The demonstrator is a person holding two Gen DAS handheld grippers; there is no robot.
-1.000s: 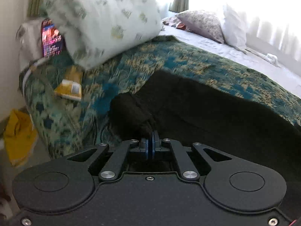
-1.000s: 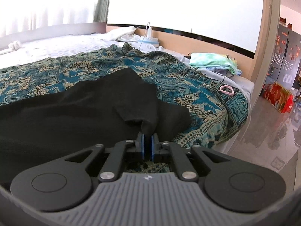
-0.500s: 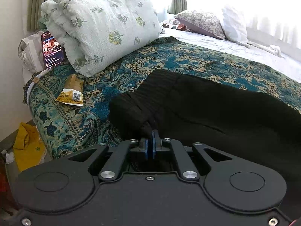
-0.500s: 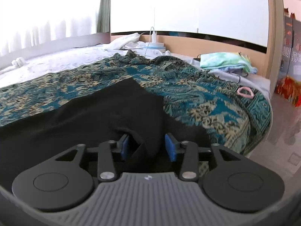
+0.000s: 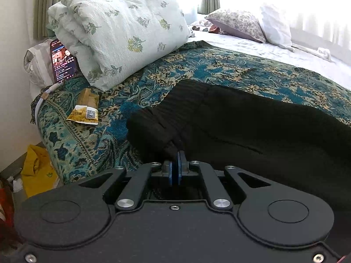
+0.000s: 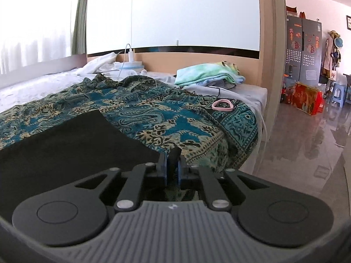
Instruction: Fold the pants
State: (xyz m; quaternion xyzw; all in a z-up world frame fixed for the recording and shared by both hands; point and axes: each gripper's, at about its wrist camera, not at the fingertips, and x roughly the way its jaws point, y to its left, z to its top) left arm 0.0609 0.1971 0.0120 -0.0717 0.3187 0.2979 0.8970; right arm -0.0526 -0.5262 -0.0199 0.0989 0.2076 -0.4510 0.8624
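Black pants (image 5: 252, 127) lie spread across a teal-and-gold paisley bedspread (image 5: 219, 70) on a bed, both ends pinched by hand-held grippers.

Left wrist view: the left gripper (image 5: 175, 160) has its blue pads pressed together on a bunched fold of the ribbed waistband, which rises off the spread towards the tool. Rest of the garment runs off to the right, flat on the cover. Beyond it, a rolled floral quilt (image 5: 122, 28) sits at the bed's far left corner, w/ a lit phone (image 5: 62, 61) propped upright against it and a cable trailing off the edge. A yellow packet (image 5: 84, 114) lies on the spread between phone and waistband, apart from both. Two pillows (image 5: 252, 24) rest further back by the bright window. A yellow bag (image 5: 36, 173) sits on the floor beside the bed.

Right wrist view: the right gripper (image 6: 173, 168) is closing, its pads set narrowly apart w/ a strip of black cloth between them at the pants' near right corner, close to the bed's edge. The pants (image 6: 72, 144) lie flat to the left. Further along the spread lies a pink ring (image 6: 222, 105), and behind it a stack of folded green clothes (image 6: 206, 74). A charger w/ white cable stands by the headboard. Through the doorway at right, a grey fridge (image 6: 303, 50) and a red box on a glossy floor.
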